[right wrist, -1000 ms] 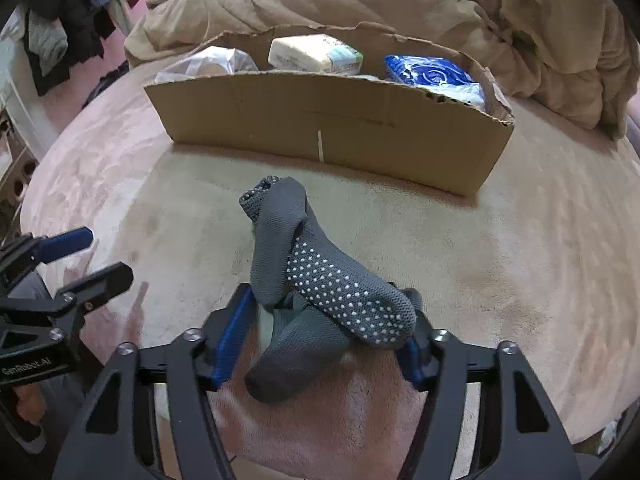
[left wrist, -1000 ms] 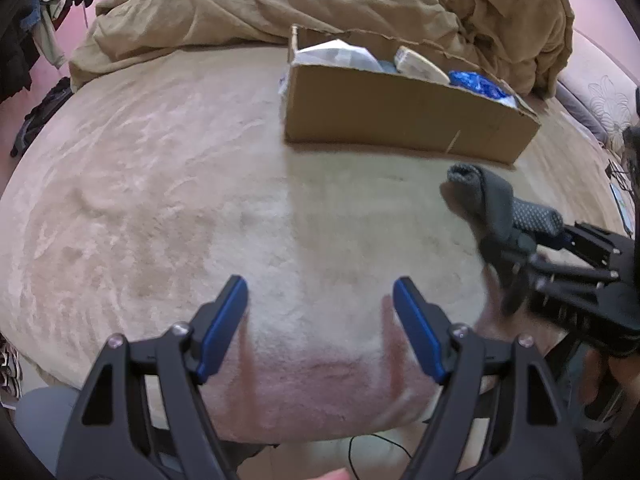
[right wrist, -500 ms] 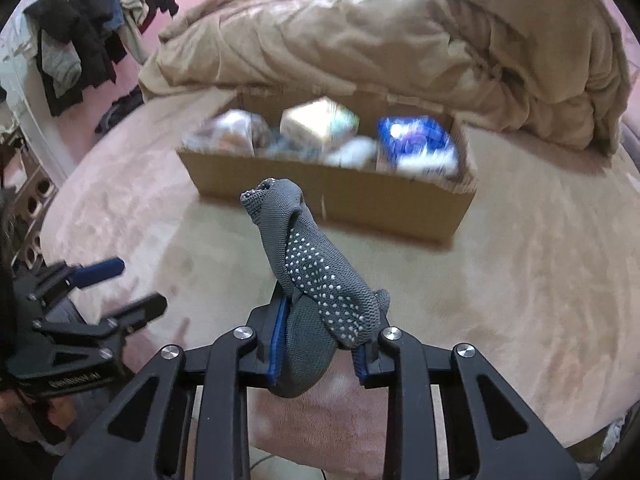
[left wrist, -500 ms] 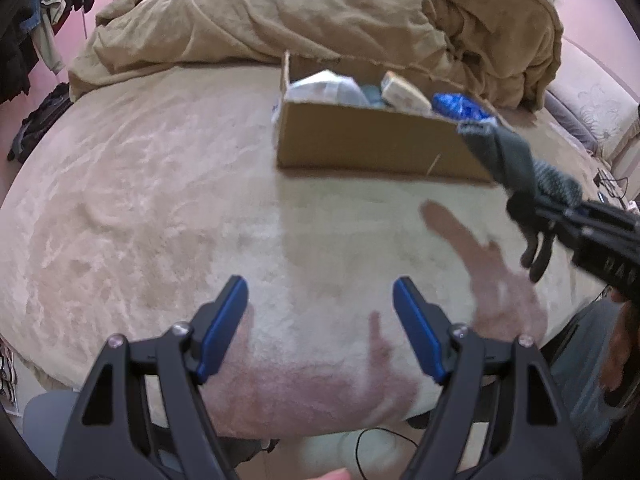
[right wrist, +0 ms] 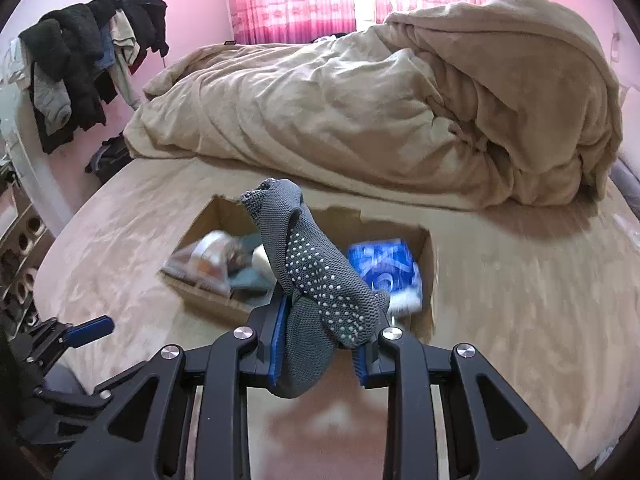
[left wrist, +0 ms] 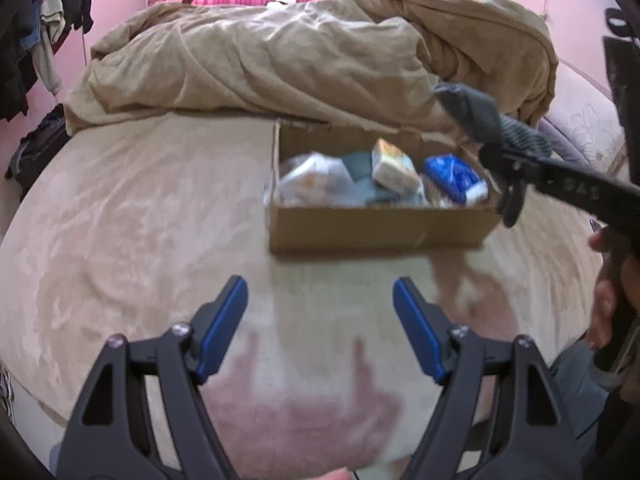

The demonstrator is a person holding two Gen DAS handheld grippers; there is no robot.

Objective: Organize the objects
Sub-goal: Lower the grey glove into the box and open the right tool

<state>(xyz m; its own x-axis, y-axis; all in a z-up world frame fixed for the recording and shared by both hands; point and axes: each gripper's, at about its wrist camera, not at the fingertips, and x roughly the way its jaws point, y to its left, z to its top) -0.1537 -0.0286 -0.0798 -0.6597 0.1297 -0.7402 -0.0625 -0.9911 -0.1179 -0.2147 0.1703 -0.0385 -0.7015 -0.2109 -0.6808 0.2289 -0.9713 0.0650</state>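
While my right tongs (right wrist: pixel 324 344) pinch one grey knitted sock with white grip dots (right wrist: pixel 316 280) above the near edge of the open brown cardboard box (left wrist: pixel 376 232), my left tongs (left wrist: pixel 320 320) hang wide and hold nothing over the beige plush bedspread (left wrist: pixel 140 220). I judge the tidying nearly done: one blue packet (right wrist: pixel 384 268), one pale small carton (left wrist: pixel 394 166) and one clear plastic bag (right wrist: pixel 204 258) already lie in the box, and only this sock is left to drop; other blurred contents I cannot count
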